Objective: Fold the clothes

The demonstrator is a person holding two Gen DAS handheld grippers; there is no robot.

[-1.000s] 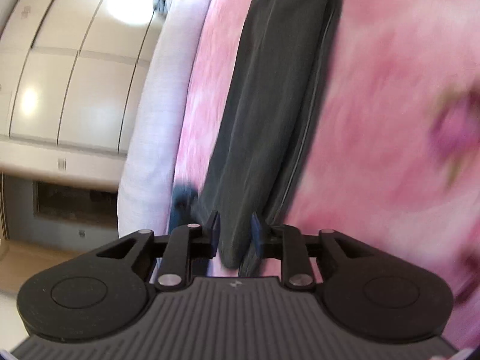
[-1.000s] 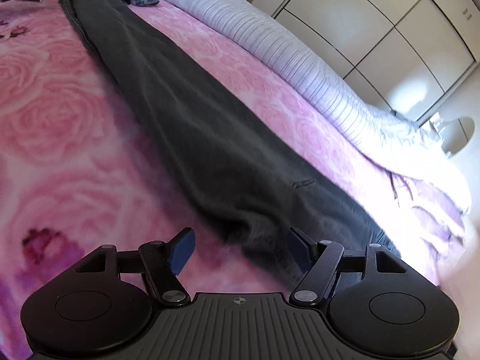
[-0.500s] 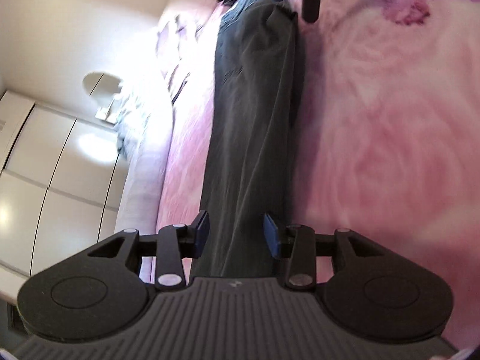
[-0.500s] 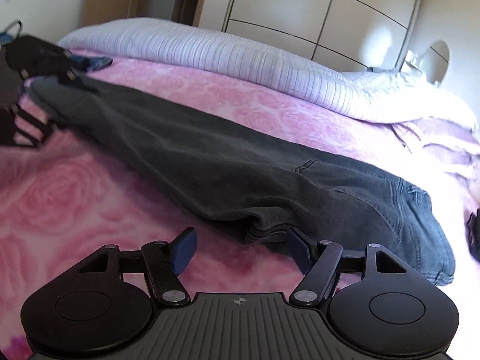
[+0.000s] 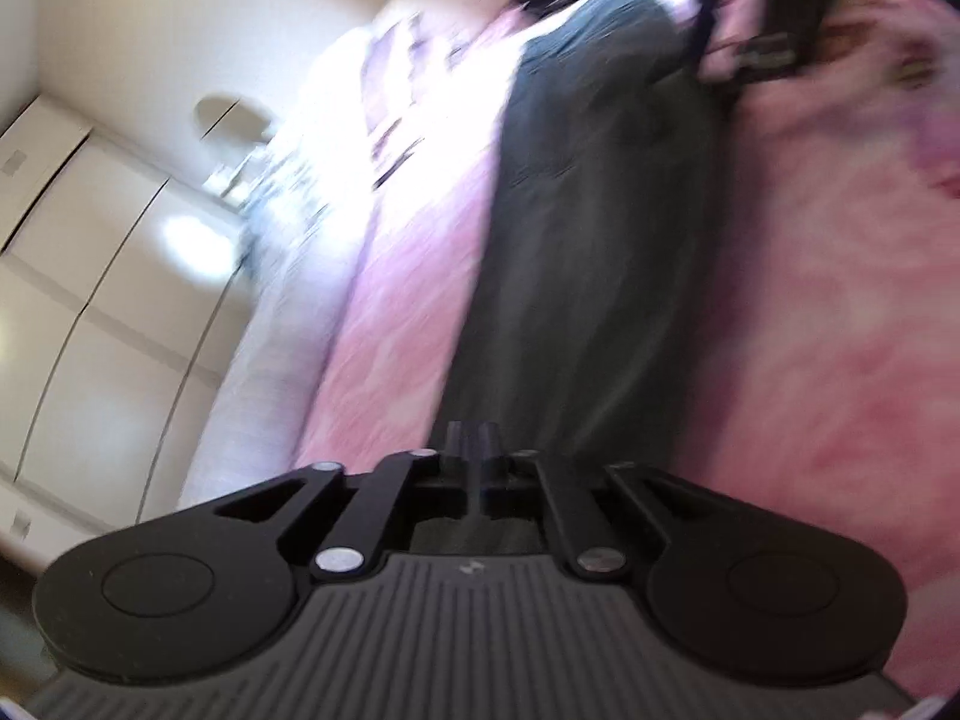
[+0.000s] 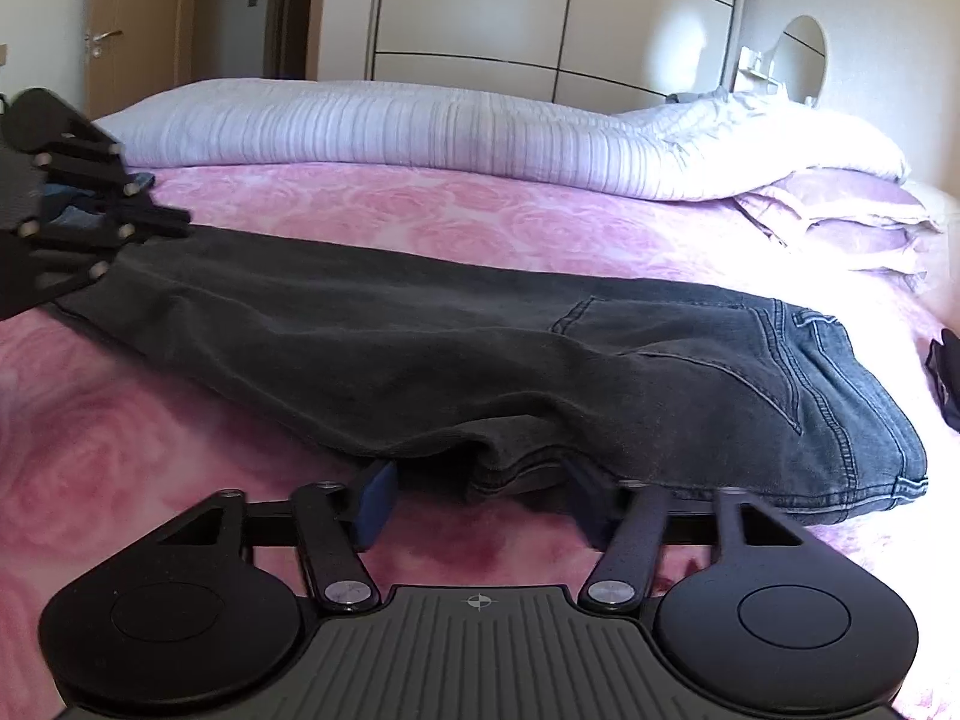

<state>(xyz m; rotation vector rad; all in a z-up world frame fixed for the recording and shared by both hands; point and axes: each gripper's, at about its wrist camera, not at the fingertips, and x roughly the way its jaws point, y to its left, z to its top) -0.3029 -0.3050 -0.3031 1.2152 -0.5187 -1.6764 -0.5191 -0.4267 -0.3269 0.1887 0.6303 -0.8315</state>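
Dark grey jeans (image 6: 480,348), folded lengthwise, lie stretched across a pink rose bedspread (image 6: 150,450); the waist is at the right and the leg hems at the left. In the blurred left wrist view the jeans (image 5: 588,300) run away from my left gripper (image 5: 472,450), which is shut on the hem end. The left gripper (image 6: 150,222) also shows at the far left of the right wrist view, at the hems. My right gripper (image 6: 480,492) is open, its fingers either side of the folded crotch edge, low on the bedspread.
A rolled lilac striped duvet (image 6: 420,126) and pillows (image 6: 840,210) lie along the far side of the bed. A white wardrobe (image 6: 540,18), a door (image 6: 120,30) and a round mirror (image 6: 804,54) stand behind. A dark object (image 6: 945,378) lies at the right edge.
My left gripper opened, then shut again at the hem end. My right gripper stayed open and swung round to face the jeans' folded middle edge, closer to it.
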